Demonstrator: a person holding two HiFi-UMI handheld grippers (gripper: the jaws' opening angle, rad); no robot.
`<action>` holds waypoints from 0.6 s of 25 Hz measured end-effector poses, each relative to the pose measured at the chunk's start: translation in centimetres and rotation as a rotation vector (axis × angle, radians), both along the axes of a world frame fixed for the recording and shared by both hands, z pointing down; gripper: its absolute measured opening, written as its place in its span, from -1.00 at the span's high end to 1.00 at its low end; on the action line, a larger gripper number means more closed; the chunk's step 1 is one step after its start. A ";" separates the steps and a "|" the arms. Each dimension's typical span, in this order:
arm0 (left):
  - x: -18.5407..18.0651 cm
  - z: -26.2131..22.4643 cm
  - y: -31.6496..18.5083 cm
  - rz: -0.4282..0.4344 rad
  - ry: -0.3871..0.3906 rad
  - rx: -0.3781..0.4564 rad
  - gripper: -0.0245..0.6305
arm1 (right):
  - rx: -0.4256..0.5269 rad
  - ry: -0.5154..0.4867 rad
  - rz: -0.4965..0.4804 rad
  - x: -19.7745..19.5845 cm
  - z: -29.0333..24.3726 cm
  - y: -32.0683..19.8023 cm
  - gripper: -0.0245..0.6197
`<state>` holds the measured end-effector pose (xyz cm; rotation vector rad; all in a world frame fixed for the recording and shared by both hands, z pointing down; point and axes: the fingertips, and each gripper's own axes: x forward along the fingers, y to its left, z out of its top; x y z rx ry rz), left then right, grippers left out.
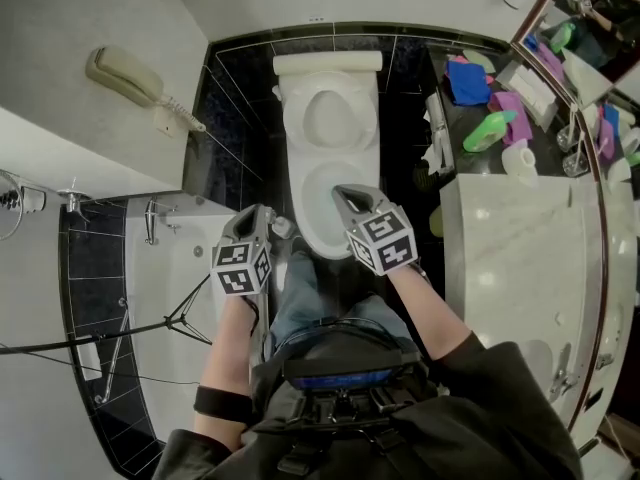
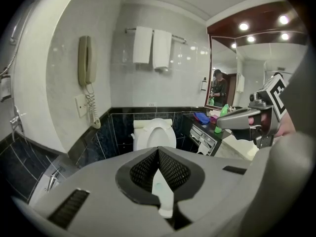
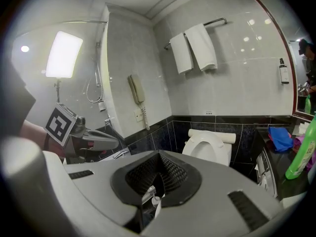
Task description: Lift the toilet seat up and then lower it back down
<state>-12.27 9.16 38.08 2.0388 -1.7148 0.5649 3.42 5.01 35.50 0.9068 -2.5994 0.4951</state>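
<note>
The white toilet [image 1: 330, 168] stands against the back wall, straight ahead of me. Its seat [image 1: 330, 116] is tipped up against the tank [image 1: 328, 63], and the bowl [image 1: 328, 213] lies uncovered below it. The raised seat [image 2: 154, 135] also shows in the left gripper view, and the seat [image 3: 210, 148] shows again in the right gripper view. My left gripper [image 1: 260, 213] hovers near the bowl's front left, shut and empty. My right gripper [image 1: 347, 193] hangs over the bowl's front rim, also shut with nothing held. Neither touches the toilet.
A wall phone [image 1: 125, 73] hangs at the left above the bathtub [image 1: 150, 268]. At the right, a marble counter [image 1: 520, 248] and a dark shelf carry a green bottle [image 1: 490, 130] and a blue cloth [image 1: 467, 80]. Towels [image 2: 150, 46] hang above the toilet.
</note>
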 end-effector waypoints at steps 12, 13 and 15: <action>-3.9 6.5 -14.3 0.167 -0.091 0.000 0.89 | -0.053 0.028 0.047 -6.4 7.4 -8.9 0.92; -4.3 7.5 -15.6 0.179 -0.100 -0.003 0.89 | -0.060 0.026 0.050 -7.1 8.3 -9.9 0.92; -4.8 9.4 -17.9 0.207 -0.106 -0.021 0.83 | -0.077 0.027 0.051 -8.5 10.2 -11.8 0.92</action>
